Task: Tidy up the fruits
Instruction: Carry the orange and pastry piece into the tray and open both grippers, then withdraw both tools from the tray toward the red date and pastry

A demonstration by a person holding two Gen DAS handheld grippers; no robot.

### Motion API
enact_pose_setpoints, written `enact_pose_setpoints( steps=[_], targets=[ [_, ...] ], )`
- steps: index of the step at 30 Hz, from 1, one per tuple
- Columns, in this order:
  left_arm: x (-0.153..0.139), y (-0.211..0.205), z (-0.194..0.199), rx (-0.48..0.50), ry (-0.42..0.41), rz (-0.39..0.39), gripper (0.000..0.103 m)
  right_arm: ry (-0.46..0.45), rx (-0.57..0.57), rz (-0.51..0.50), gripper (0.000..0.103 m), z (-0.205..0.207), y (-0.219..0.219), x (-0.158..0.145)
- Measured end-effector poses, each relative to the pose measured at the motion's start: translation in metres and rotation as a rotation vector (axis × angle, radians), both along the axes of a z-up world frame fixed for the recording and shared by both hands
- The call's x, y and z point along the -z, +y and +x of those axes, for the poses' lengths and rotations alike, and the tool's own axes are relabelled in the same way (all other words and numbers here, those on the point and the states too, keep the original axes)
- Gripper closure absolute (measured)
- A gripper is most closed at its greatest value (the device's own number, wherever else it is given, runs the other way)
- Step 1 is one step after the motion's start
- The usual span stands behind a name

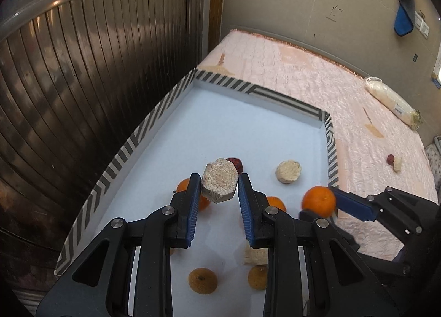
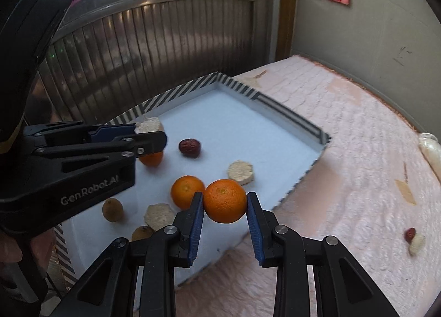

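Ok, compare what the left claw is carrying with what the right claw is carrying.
The left claw holds a beige chunk; the right claw holds an orange.
The beige chunk is pale, rough and angular with flat faces; the orange is bright, round and smooth with a dimpled skin.
The beige chunk hangs over the middle of the white tray; the orange sits near the tray's edge by the pink quilt.
Both are clamped between blue pads, off the tray floor.

Before you lies a bed (image 2: 344, 129) under a pink quilted cover. On it you have a shallow white tray (image 2: 311, 126) on the left. Far right lie a date (image 2: 410, 234), a pale slice (image 2: 416, 244) and a white bundle (image 1: 391, 103).
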State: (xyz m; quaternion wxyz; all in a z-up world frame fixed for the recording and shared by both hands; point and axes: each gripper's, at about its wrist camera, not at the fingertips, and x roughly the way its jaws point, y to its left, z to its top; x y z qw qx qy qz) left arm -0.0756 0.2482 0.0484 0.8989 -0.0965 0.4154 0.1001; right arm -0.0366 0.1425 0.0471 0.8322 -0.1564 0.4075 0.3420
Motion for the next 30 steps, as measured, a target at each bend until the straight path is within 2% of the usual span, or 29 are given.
enact_pose_setpoints(
  steps=[6, 12, 17, 20, 23, 25, 26, 30],
  targets=[
    [0.007, 0.004, 0.002, -0.010, 0.020, 0.009, 0.076, 0.009, 0.004, -0.032, 0.073, 0.007, 0.006, 0.011],
    [0.007, 0.002, 0.005, -0.005, 0.024, 0.017, 0.076, -0.026, -0.003, -0.096, 0.073, 0.013, 0.016, 0.014],
    [0.007, 0.002, 0.006, -0.007, 0.024, 0.008, 0.076, -0.008, -0.023, -0.100, 0.073, 0.015, 0.020, 0.019],
    [0.007, 0.003, 0.006, -0.015, 0.024, 0.001, 0.075, 0.008, -0.022, -0.066, 0.073, 0.018, 0.017, 0.020],
    [0.007, 0.004, 0.006, -0.014, 0.025, -0.008, 0.068, 0.034, -0.026, -0.022, 0.073, 0.020, 0.012, 0.019],
    [0.006, 0.004, 0.006, -0.010, 0.022, -0.032, 0.056, 0.050, -0.028, 0.000, 0.072, 0.020, 0.010, 0.017],
    [0.005, 0.004, 0.006, -0.013, 0.019, -0.031, 0.047, 0.054, -0.027, 0.006, 0.072, 0.019, 0.009, 0.017],
    [0.004, 0.003, 0.005, -0.022, 0.013, -0.019, 0.044, 0.058, -0.024, 0.026, 0.071, 0.018, 0.005, 0.014]
  ],
)
